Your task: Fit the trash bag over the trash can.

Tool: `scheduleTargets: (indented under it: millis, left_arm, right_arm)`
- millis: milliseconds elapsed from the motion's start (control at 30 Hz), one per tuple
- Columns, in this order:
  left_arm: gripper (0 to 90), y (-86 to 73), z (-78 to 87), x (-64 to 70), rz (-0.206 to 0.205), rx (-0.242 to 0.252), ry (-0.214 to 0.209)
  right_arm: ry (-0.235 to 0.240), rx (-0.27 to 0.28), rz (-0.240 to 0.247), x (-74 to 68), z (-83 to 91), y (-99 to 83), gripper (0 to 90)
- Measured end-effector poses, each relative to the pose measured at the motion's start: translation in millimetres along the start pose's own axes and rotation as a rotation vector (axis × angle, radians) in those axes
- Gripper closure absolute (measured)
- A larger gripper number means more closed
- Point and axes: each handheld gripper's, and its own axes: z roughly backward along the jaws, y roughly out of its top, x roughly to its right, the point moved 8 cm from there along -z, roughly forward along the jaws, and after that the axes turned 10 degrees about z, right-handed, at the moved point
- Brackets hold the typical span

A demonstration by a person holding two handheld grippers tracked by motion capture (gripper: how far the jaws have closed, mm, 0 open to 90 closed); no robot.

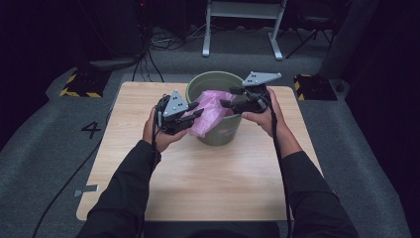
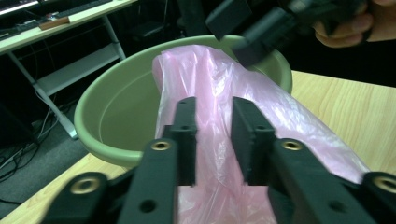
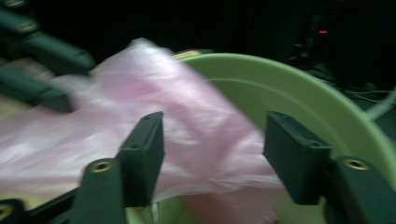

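A green bucket (image 1: pixel 213 75) (image 2: pixel 116 107) (image 3: pixel 289 88) stands at the middle back of the wooden table (image 1: pixel 208 183). A pink plastic bag (image 1: pixel 210 111) (image 2: pixel 280 121) (image 3: pixel 163 93) hangs out over its near-left rim. My left gripper (image 1: pixel 198 109) (image 2: pixel 215 116) is at the bucket's left side, its jaws a narrow gap apart with pink film between them. My right gripper (image 1: pixel 227 99) (image 3: pixel 215 135) hovers over the bucket's right rim, jaws wide open above the bag. The right gripper view is blurred. Each gripper view also catches the other gripper farther off.
The table's near half is bare wood between my two forearms. Beyond the table are grey floor, cables, a white desk frame (image 1: pixel 242 10) and yellow-black striped blocks (image 1: pixel 79 87) on both sides.
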Motion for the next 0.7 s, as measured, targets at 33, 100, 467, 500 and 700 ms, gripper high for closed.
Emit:
scheduleTargets:
  millis: [33, 100, 467, 500, 700]
  left_arm:
    - [76.5, 0.6, -0.9, -0.4, 0.002, 0.002, 0.002]
    - [79.8, 0.8, -1.0, -1.4, -0.004, -0.003, 0.005]
    - [59.7, 5.8, 8.1, -9.3, 0.03, 0.027, 0.022]
    - [54.0, 5.8, 8.1, -9.3, 0.03, 0.027, 0.022]
    - [36.7, 3.4, 22.7, -18.0, 0.067, 0.029, 0.048]
  right_arm:
    - [0.013, -0.011, 0.009, -3.7, -1.8, -0.4, 35.2]
    - [0.037, -0.015, 0.023, -8.3, -4.2, -0.4, 36.4]
    - [0.04, -0.092, 0.087, -15.4, -19.7, -4.7, 87.9]
    - [0.04, -0.092, 0.087, -15.4, -19.7, -4.7, 87.9]
    - [0.003, -0.097, 0.058, -6.0, -17.6, -9.1, 90.0]
